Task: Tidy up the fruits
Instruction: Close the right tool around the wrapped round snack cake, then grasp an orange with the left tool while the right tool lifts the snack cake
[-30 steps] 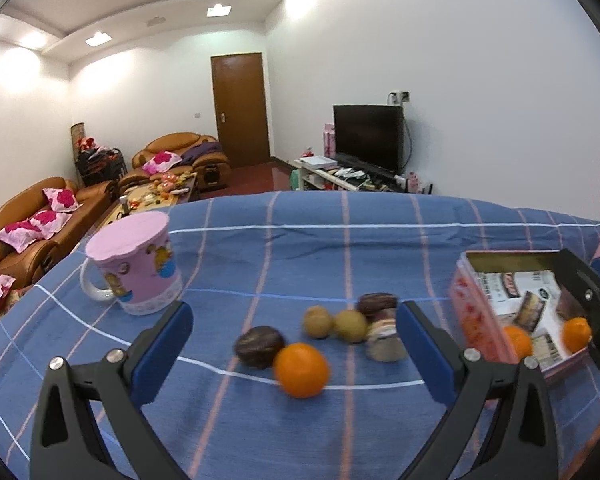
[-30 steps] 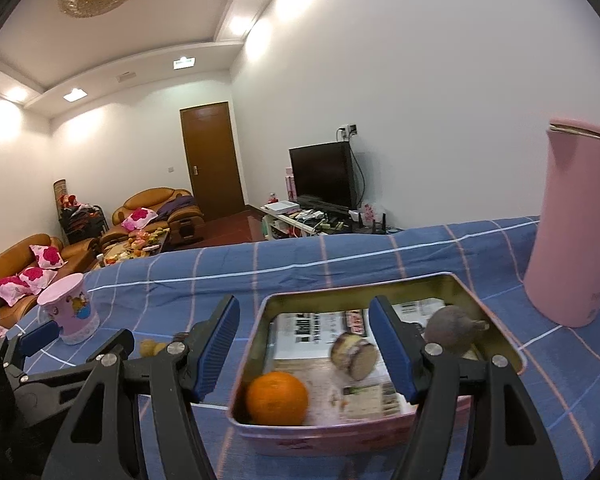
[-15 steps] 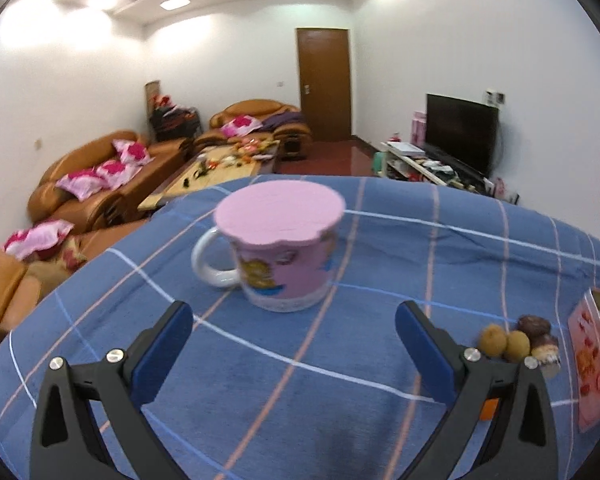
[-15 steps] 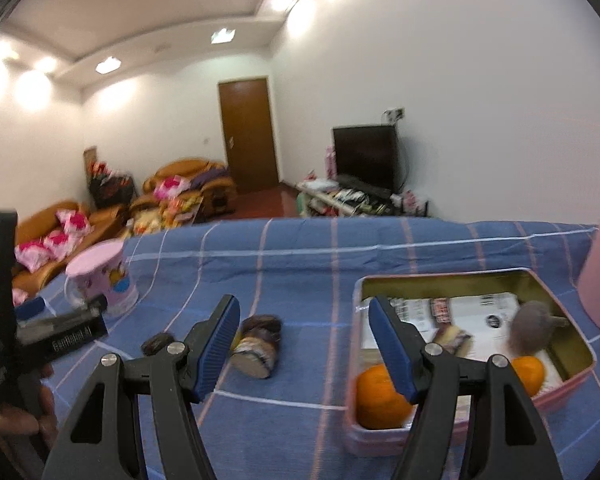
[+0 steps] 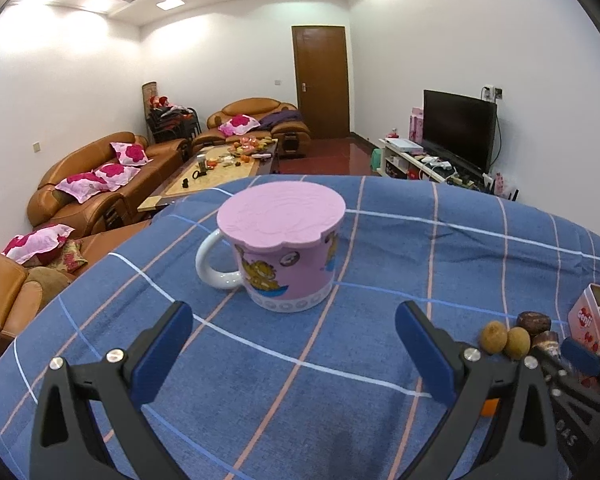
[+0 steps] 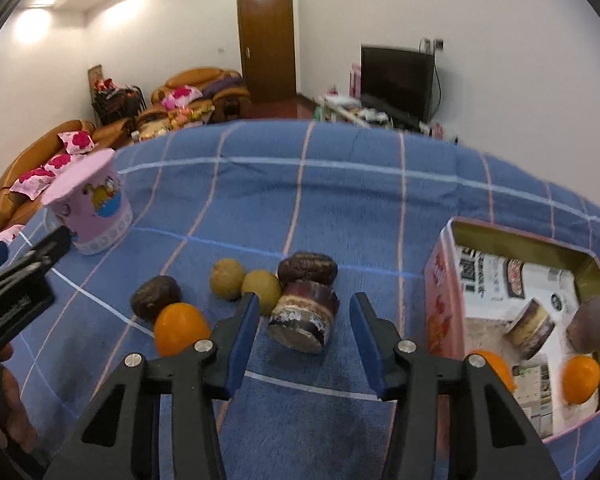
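Blue plaid cloth over table; living room behind with brown sofas, TV. Right gripper jaws, just narrowing, straddle brown layered cylinder lying on its side, flat end toward camera; pads not touching. Smooth round orange nearby. Left gripper open, facing lidded pink mug.

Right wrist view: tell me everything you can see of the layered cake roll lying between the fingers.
The layered cake roll is a short cylinder lying on its side on the blue checked cloth, its pale, cream-streaked end facing the camera and its dark brown side banded. A dark chocolate-coloured bun sits against its far side. The right gripper straddles it; its jaws have just been closing, but the blue fingers do not visibly press it.
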The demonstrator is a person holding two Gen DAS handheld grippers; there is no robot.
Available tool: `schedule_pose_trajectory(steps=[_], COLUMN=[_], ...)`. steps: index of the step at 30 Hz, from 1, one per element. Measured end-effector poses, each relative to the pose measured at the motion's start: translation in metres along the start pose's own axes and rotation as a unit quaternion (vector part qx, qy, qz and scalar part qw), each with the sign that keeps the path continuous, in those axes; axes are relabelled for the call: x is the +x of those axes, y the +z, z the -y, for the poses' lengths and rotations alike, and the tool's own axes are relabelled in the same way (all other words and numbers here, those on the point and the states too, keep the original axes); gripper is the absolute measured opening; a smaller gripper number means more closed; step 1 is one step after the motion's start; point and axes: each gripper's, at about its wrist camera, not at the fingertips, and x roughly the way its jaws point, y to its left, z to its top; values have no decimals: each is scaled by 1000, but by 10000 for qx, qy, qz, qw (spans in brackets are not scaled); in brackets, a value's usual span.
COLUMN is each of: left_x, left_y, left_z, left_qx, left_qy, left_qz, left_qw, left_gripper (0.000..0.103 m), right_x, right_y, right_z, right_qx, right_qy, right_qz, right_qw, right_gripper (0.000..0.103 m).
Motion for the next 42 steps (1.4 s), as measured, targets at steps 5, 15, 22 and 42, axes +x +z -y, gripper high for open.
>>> schedule_pose_trajectory(steps=[5,15,22,42], left_x=[1,5,-12,4], left_y=[0,-3,-10,-38], left_z=[-1,-14,18,105], left_qx=[-30,-418,50,563], left_qy=[-47,-523,-1766,-1831], left_qz=[-40,-324,-326,-1400], left_qw=[10000,9972,9837,9714], left_gripper=[103,100,68,36], right_x=[21,-22,-74,-82], right_y=[1,-12,-40,-50], right_z=[1,3,20,55], right_qx=[128,128,-30,414], right_qy=[226,423,341,597], right_qz=[-466,332,1069,1015], right_qw=[9986,9985,9937,9922], right_gripper=[44,36,37,37])
